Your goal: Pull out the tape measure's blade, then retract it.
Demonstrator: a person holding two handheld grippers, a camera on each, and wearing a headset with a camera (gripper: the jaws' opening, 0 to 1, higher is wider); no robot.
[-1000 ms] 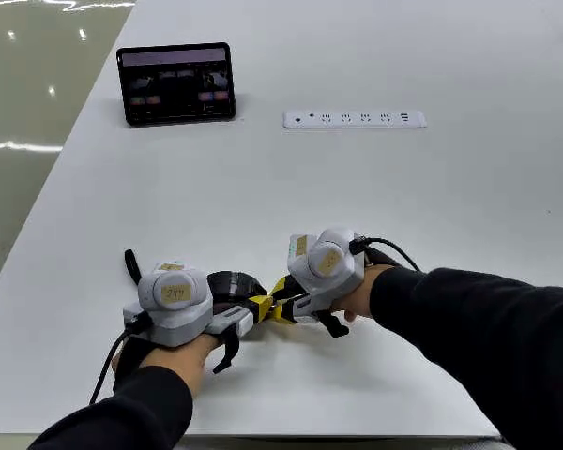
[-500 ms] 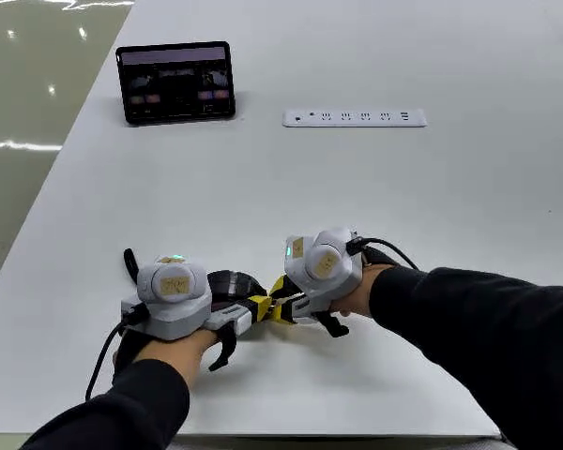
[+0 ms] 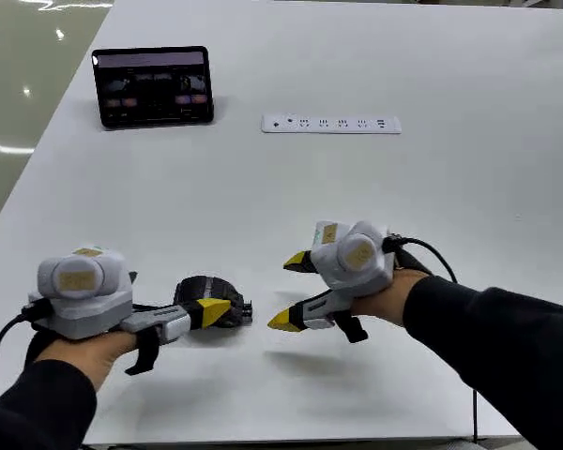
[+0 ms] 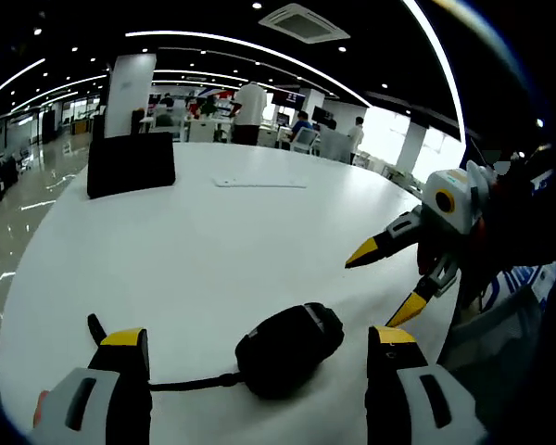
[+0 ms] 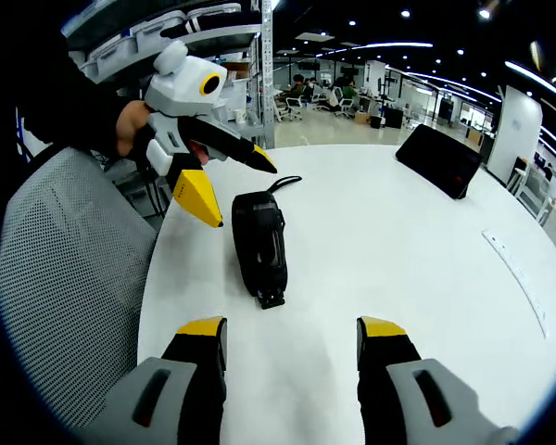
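Observation:
A black tape measure (image 3: 206,292) lies on the white table (image 3: 375,187) with its blade fully inside and a black strap trailing from it. My left gripper (image 3: 216,300) is open, its yellow-tipped jaws on either side of the case (image 4: 289,349) without squeezing it. My right gripper (image 3: 289,292) hovers just right of the case, open with nothing between its jaws. From the right gripper view the tape measure (image 5: 260,240) lies ahead of the jaws, with the left gripper (image 5: 230,181) beyond it. The right gripper (image 4: 380,287) shows at the right of the left gripper view.
A dark tablet (image 3: 153,86) stands propped at the far left of the table. A white power strip (image 3: 330,124) lies at the far middle. The table's left edge drops to a glossy floor (image 3: 19,84). A grey mesh chair (image 5: 65,278) is at the near edge.
The two grippers were close together at the tape measure; now they have drawn apart, the left one leftward, the right one rightward, both open. The head camera has shifted too.

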